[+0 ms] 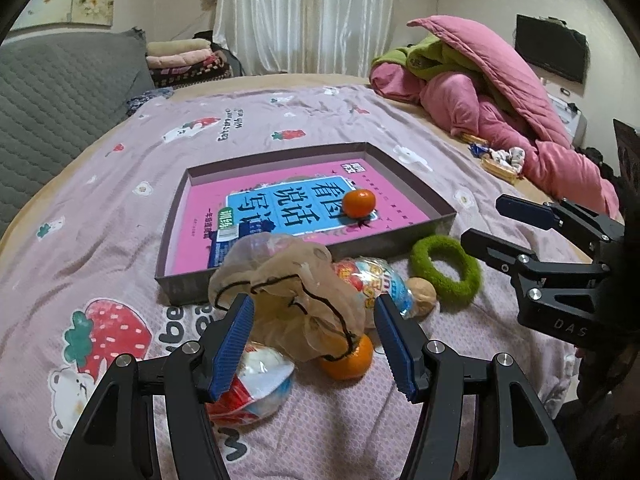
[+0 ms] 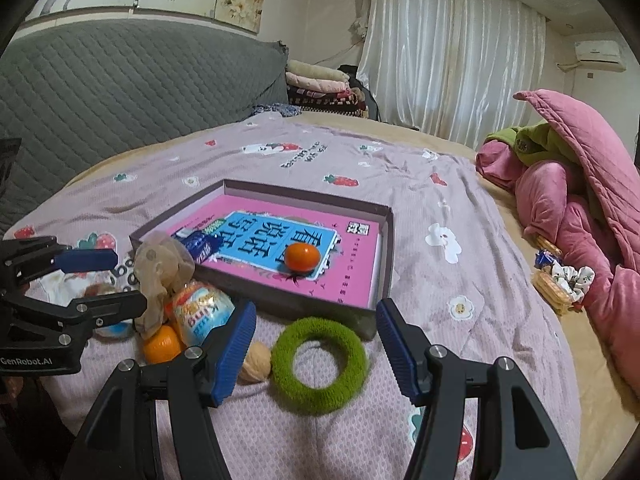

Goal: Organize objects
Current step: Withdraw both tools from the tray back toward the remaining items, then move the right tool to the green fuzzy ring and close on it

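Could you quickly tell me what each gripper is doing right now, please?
Left gripper: open, holding nothing, the crumpled beige bag lying between its fingers.
Right gripper: open, holding nothing, the green ring between its fingers.

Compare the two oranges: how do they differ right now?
The orange in the box sits in the open on the pink book, inside the box. The orange on the bedspread lies outside, partly covered by a crumpled bag, in front of the left claw. Both look alike in colour and size.
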Demonstrator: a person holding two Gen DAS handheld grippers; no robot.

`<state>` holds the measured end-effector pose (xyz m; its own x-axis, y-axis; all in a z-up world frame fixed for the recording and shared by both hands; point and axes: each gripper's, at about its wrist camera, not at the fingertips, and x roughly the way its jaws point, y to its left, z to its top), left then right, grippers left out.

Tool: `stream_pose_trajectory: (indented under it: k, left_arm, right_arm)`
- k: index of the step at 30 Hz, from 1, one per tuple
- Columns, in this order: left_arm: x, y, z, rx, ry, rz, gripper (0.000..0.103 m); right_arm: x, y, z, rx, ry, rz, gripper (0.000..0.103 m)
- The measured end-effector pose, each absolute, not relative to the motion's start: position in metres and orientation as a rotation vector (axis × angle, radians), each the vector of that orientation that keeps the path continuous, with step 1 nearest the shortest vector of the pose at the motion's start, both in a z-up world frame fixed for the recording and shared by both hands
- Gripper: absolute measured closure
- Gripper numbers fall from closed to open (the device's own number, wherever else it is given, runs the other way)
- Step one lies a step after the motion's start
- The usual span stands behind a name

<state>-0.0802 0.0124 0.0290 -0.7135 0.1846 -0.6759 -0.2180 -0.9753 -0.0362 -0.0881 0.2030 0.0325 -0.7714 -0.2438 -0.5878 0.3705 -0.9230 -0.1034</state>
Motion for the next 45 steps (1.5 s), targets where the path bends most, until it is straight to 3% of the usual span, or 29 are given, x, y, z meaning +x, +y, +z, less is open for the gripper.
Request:
stream_pose_trajectory:
  k: [26, 45]
  left_arm:
    - [-0.082, 0.02, 0.016, -1.147, 0.044, 2.705, 0.039]
    - [-0.097, 0.016, 0.011, -1.215, -0.016, 2.731, 0.039]
  right_arm:
    - [-0.074, 0.203, 0.001, 0.938, 0.493, -2.584, 0.041]
    - [-0.085, 0.182, -0.027, 1.022, 0.749, -2.574, 0.041]
